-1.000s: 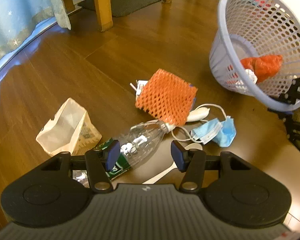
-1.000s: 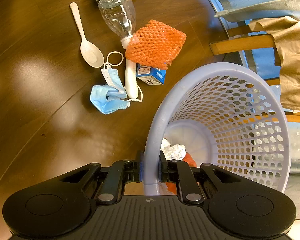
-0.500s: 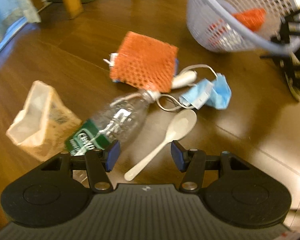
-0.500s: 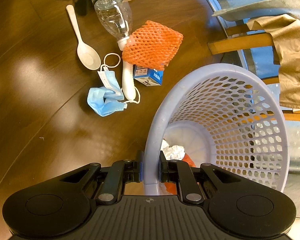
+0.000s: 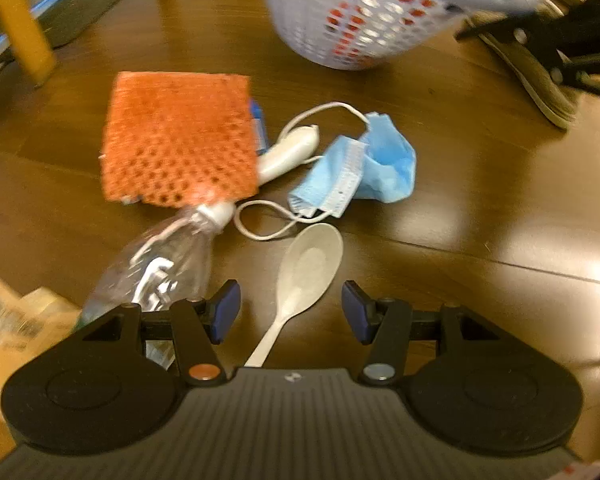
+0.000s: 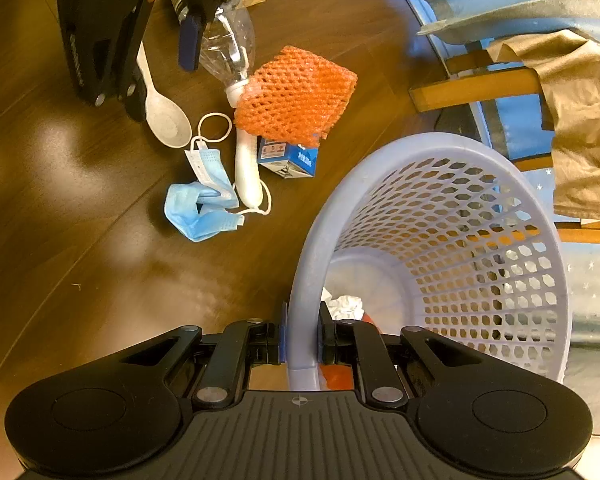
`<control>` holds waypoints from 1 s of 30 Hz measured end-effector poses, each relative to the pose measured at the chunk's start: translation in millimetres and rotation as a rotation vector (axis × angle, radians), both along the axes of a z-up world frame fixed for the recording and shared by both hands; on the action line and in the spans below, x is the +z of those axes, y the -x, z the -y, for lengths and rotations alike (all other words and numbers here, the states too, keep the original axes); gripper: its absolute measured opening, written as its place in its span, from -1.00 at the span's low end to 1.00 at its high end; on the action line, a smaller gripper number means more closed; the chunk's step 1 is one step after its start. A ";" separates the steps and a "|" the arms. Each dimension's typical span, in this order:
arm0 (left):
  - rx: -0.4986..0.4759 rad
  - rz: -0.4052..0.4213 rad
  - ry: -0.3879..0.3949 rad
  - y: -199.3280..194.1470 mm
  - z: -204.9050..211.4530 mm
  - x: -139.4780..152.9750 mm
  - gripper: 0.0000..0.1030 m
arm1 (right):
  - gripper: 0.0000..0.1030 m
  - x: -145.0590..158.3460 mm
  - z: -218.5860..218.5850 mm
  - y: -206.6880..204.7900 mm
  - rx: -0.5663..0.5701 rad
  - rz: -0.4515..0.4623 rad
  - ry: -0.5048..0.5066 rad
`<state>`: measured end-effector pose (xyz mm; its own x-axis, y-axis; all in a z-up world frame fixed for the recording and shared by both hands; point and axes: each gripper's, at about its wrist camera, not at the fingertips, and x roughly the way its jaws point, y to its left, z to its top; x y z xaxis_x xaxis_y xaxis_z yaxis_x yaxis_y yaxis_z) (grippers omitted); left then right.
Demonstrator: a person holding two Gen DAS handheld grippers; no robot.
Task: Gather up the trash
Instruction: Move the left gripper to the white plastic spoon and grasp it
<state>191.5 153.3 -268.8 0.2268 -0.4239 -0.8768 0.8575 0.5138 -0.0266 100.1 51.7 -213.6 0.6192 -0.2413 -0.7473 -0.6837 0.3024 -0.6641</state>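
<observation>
The left gripper (image 5: 290,312) hangs with its jaws apart over the floor, pads touching nothing; the handle of the white plastic spoon (image 5: 304,276) lies in the gap between them, its bowl toward twelve o'clock. The right gripper (image 6: 302,338) is clamped on the rim of the lavender mesh basket (image 6: 512,184), holding it tipped with its mouth toward the litter.

Outward from the left gripper, in its own view: the clear plastic bottle (image 5: 168,264) lies at ten o'clock, just beside the left pad, its white cap touching the lower edge of the orange foam net (image 5: 180,140). At twelve to one o'clock sits the crumpled blue face mask (image 5: 364,168), one ear loop trailing down beside the spoon bowl. A white tube-shaped object (image 5: 288,152) pokes out between net and mask; what it is I cannot tell. A paper bag (image 5: 8,320) sits at the nine o'clock edge. In the right wrist view a small blue-and-white carton (image 6: 290,158) lies half under the net.

Progress: the basket already holds a crumpled white paper (image 6: 344,306) and something orange-red (image 6: 336,376), so collection has begun. Seven pieces remain on the floor, so most of the work is left. Judging by where the open jaws hang, the spoon looks like the next pick; its thin, flat handle may need a careful pinch.
</observation>
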 end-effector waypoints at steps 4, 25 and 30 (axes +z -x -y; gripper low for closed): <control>-0.045 -0.023 0.009 -1.7 5.8 -12.3 -0.04 | -0.80 1.0 0.0 -0.4 -0.002 0.003 0.004; -0.141 -0.019 -0.004 -18.9 27.5 -32.1 -0.41 | -0.80 0.6 -2.3 -2.5 -0.008 0.001 0.001; -0.158 -0.013 -0.017 -17.0 22.2 -28.2 -0.47 | -0.80 0.8 -2.7 -2.4 -0.007 0.002 0.001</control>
<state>208.5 131.1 -296.9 0.1472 -0.4382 -0.8867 0.9274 0.3729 -0.0303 102.5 54.3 -212.8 0.6186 -0.2469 -0.7459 -0.6803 0.3065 -0.6657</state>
